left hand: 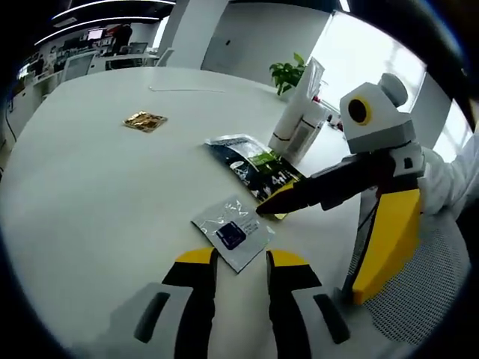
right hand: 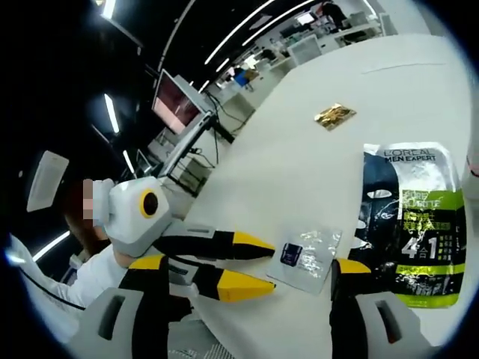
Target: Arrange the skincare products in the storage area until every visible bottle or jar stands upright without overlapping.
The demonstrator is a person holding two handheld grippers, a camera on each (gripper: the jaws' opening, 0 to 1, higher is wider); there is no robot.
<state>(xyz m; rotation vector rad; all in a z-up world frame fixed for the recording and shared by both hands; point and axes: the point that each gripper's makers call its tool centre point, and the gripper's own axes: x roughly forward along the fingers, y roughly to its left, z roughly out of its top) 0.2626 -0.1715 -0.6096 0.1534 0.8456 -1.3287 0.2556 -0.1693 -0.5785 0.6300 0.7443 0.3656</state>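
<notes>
A small clear sachet with a dark label lies flat on the white tabletop, low centre in the left gripper view. Left tongs released around it; right tongs released beside a dark-green pouch.

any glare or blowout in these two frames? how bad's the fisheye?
Left gripper view: window behind the white tube is blown out; the white round table bows with the lens. Right gripper view: sharp print on the dark green-and-black sachet; glare on the small clear foil packet; ceiling lights streak.
</notes>
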